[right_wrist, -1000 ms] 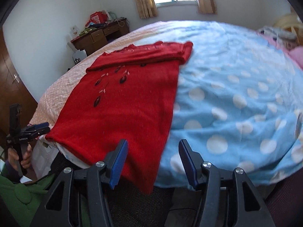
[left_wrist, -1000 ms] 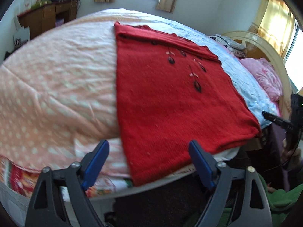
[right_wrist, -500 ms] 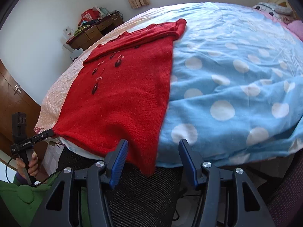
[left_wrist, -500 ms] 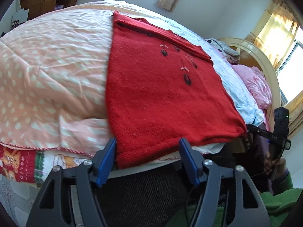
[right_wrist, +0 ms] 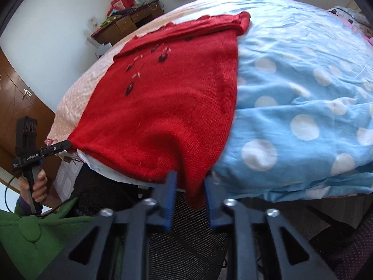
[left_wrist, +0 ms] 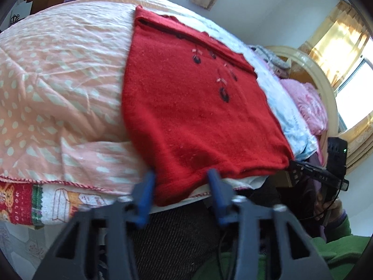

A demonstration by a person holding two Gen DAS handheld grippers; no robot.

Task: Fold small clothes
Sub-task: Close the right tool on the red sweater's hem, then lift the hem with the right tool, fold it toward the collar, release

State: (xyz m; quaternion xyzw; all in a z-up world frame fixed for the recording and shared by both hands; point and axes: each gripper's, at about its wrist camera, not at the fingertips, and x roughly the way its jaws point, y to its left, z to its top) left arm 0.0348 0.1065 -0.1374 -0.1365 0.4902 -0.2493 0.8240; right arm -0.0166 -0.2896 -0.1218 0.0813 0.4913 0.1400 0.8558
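A red knit sweater [left_wrist: 186, 116] with small dark embroidered leaves lies flat on the bed, its hem hanging over the near edge. It also shows in the right wrist view [right_wrist: 163, 107]. My left gripper [left_wrist: 180, 182] is open, its blue fingers [left_wrist: 145, 193] straddling the sweater's near left hem corner. My right gripper [right_wrist: 190, 184] is partly closed, its blue fingers [right_wrist: 170, 193] on either side of the near right hem corner, which hangs between them. Each gripper also appears at the edge of the other's view, at the opposite hem corner.
The bed has a pink dotted quilt [left_wrist: 58, 81] on the left and a blue polka-dot blanket [right_wrist: 303, 93] on the right. A pink pillow [left_wrist: 307, 107] and cream headboard [left_wrist: 326, 88] lie at the right. A wooden desk [right_wrist: 130, 23] stands by the far wall.
Both grippers have moved forward to the sweater's hem corners and narrowed their fingers, the right more than the left. The hem now sits between the fingers of each.
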